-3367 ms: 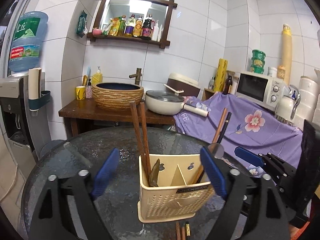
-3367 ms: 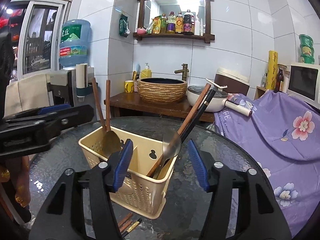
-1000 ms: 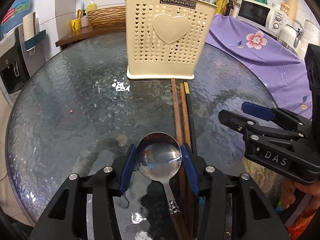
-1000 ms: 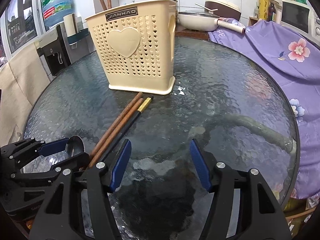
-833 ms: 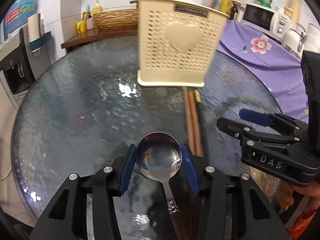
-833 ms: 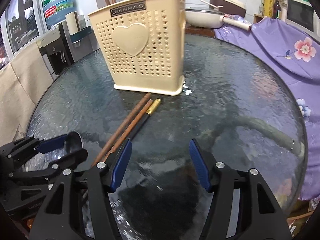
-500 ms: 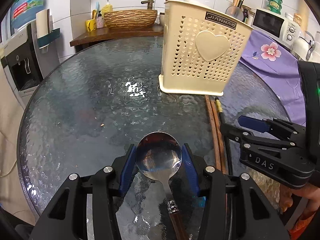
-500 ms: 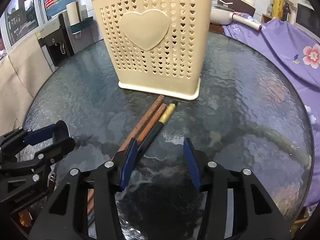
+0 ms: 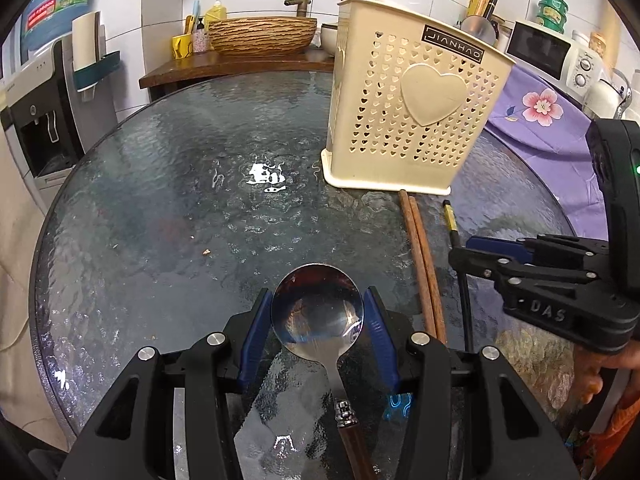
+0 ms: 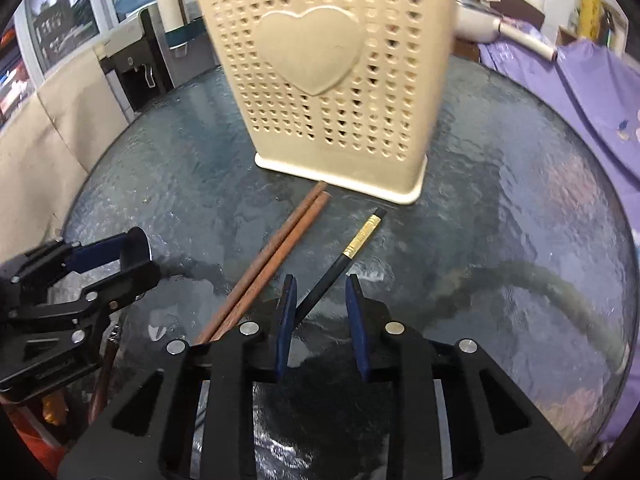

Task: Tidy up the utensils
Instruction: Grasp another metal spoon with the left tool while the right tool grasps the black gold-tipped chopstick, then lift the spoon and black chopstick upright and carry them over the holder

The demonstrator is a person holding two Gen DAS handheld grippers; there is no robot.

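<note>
A steel spoon [image 9: 317,312] with a brown handle sits bowl-forward between the blue pads of my left gripper [image 9: 318,320], which is shut on it just above the glass table [image 9: 180,208]. The cream perforated utensil holder [image 9: 416,112] [image 10: 320,80] stands upright with chopsticks and a spoon in it. Two brown chopsticks [image 10: 276,256] lie side by side in front of it. Beside them a black chopstick [image 10: 340,260] with a gold band runs between the jaws of my right gripper [image 10: 320,304]. Those jaws are closing, with a gap still beside the stick.
The round table ends close behind both grippers. A purple flowered cloth [image 9: 536,120] covers the counter at right, with a microwave [image 9: 548,52]. A water dispenser [image 9: 44,120] stands at left, and a wooden side table [image 9: 224,68] with a woven basin at the back.
My right gripper has come forward and down over the chopsticks, and its jaws have narrowed around the black one, which now lies apart from the brown pair. The left gripper still holds the spoon.
</note>
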